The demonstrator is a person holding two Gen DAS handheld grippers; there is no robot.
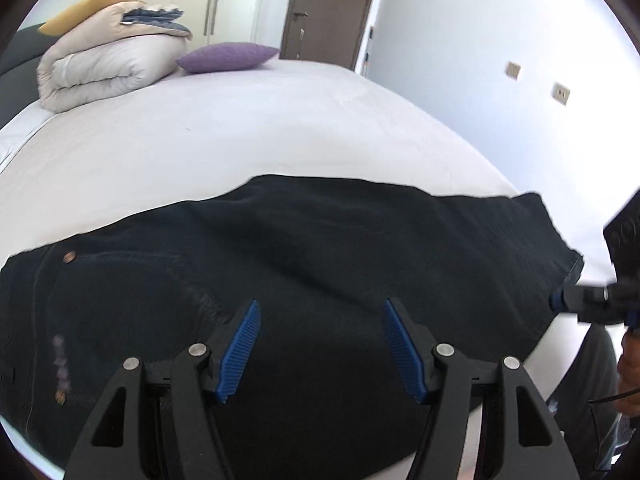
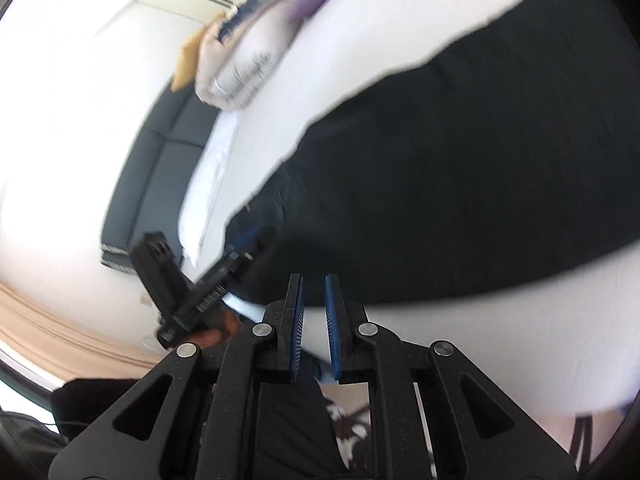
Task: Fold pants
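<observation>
Dark navy pants lie flat across the white bed, waist with a copper button at the left, leg hems at the right. My left gripper is open wide, hovering over the middle of the pants, holding nothing. My right gripper shows at the right edge of the left wrist view, beside the hem. In the right wrist view the pants fill the upper right, and my right gripper has its blue pads nearly together with a narrow gap, nothing between them. The left gripper appears there, blurred.
A folded duvet stack and a purple pillow sit at the far head of the bed. A dark headboard, a brown door and a white wall with sockets surround the bed. The bed edge runs near me.
</observation>
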